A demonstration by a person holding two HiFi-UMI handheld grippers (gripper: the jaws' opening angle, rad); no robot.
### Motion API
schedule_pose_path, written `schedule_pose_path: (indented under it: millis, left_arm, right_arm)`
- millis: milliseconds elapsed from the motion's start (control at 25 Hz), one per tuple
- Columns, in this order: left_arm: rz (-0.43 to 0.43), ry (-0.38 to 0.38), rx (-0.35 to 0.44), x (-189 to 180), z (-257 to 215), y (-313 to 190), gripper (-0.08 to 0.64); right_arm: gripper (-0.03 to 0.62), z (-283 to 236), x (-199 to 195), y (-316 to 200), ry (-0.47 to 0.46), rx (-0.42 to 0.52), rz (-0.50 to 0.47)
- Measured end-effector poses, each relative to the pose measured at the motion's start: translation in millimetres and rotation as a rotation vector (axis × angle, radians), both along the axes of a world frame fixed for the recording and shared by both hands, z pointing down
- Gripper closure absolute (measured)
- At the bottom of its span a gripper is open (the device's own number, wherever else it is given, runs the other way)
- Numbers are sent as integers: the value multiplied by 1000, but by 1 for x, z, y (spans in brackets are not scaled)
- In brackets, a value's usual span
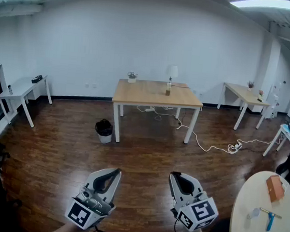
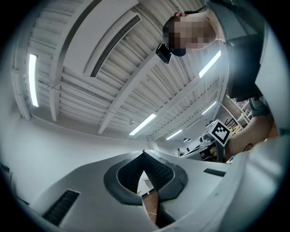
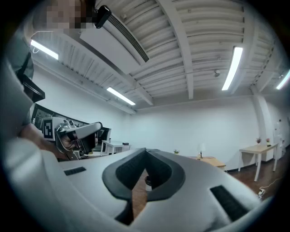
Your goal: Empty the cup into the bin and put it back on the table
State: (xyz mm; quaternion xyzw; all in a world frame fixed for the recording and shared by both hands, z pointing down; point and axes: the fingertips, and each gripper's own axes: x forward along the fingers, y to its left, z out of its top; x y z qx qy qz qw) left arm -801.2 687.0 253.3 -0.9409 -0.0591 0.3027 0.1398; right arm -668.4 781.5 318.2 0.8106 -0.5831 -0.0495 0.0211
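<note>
The grey left gripper [image 1: 115, 173] and grey right gripper [image 1: 175, 177] hang low and near, each with its jaws together on nothing, probably because the work lies across the room. The small brown cup [image 1: 167, 91] stands on the far light-wood tabletop [image 1: 137, 94]. The round black bin [image 1: 104, 130] sits on the dark wooden floor [image 1: 146, 159], just left of the table's near legs. White walls enclose the room.

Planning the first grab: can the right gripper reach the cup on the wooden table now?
Probably not: the right gripper, shut, is far across open floor from the cup; nothing blocks the way.
</note>
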Motion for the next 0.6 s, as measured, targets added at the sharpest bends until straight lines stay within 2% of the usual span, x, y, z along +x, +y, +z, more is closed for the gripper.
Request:
schedule_pose_path:
  millis: [600]
  left_arm:
    - [-28, -14, 10, 22, 12, 13, 569]
  right_arm:
    - [594, 6, 23, 7, -14, 6, -28]
